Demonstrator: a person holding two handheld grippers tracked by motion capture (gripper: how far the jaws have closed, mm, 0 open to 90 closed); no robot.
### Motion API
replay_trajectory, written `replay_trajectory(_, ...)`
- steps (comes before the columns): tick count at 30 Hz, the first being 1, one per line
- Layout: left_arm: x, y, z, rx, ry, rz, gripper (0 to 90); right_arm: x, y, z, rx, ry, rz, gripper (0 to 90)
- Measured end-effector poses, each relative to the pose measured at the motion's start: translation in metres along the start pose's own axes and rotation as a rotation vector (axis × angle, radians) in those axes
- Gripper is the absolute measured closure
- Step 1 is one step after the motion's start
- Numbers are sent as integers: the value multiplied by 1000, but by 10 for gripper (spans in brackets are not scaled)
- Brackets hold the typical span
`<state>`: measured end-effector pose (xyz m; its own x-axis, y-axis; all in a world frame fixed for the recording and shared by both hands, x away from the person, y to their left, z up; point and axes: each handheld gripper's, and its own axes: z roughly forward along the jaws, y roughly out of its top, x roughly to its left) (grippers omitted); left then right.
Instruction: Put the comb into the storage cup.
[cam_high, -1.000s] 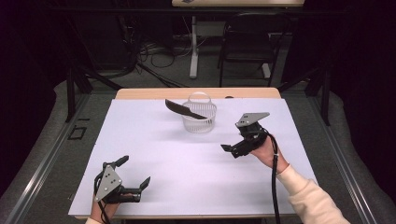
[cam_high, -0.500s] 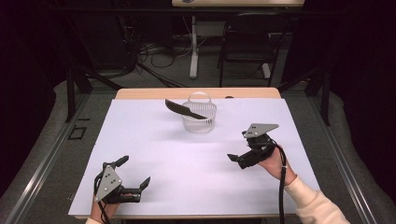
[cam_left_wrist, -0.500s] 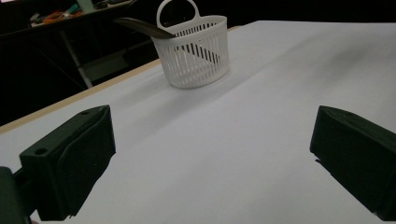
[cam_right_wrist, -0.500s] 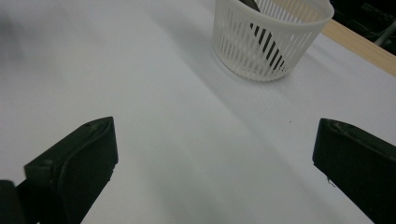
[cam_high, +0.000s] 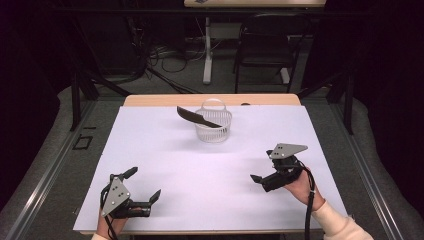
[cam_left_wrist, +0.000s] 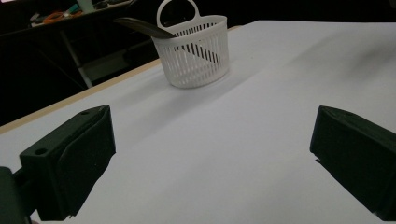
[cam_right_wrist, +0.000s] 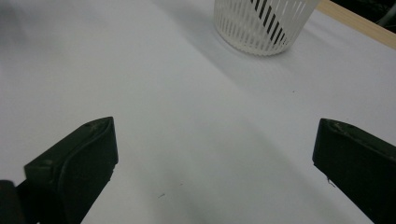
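A white slotted basket (cam_high: 213, 126) with a loop handle stands at the far middle of the white table cover (cam_high: 165, 150). A dark blade-shaped utensil (cam_high: 192, 116) leans in it, its end poking out to the left over the rim. My left gripper (cam_high: 144, 184) rests at the near left corner, open and holding nothing. In the left gripper view the basket (cam_left_wrist: 196, 51) and utensil (cam_left_wrist: 140, 25) lie far ahead. My right gripper (cam_high: 260, 179) hovers near the right front, open, with nothing between its jaws. The right gripper view has the basket (cam_right_wrist: 259, 23) at its top edge.
The cover ends at a wooden table edge (cam_high: 210, 100) behind the basket. A black chair (cam_high: 265, 45) and floor cables (cam_high: 165, 55) lie beyond the table. Dark rails run along both sides.
My right gripper has drawn back from the basket toward the near right of the table and sunk lower. The left gripper, basket and utensil have stayed put.
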<state>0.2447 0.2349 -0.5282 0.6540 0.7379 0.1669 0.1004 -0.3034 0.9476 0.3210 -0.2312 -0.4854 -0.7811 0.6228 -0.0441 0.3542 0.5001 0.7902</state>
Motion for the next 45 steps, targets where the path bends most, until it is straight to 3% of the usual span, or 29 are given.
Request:
replay_trajectory(15, 0, 0, 0, 4, 1, -1, 1, 11, -28, -9, -6, -18, 10, 0)
replay_trajectory(26, 0, -1, 1, 6, 0, -2, 1, 15, -46, -13, -20, -57, 16, 0)
replay_trajectory(45, 0, -1, 1, 9, 2, -1, 0, 24, -62, -32, -103, -107, 16, 0)
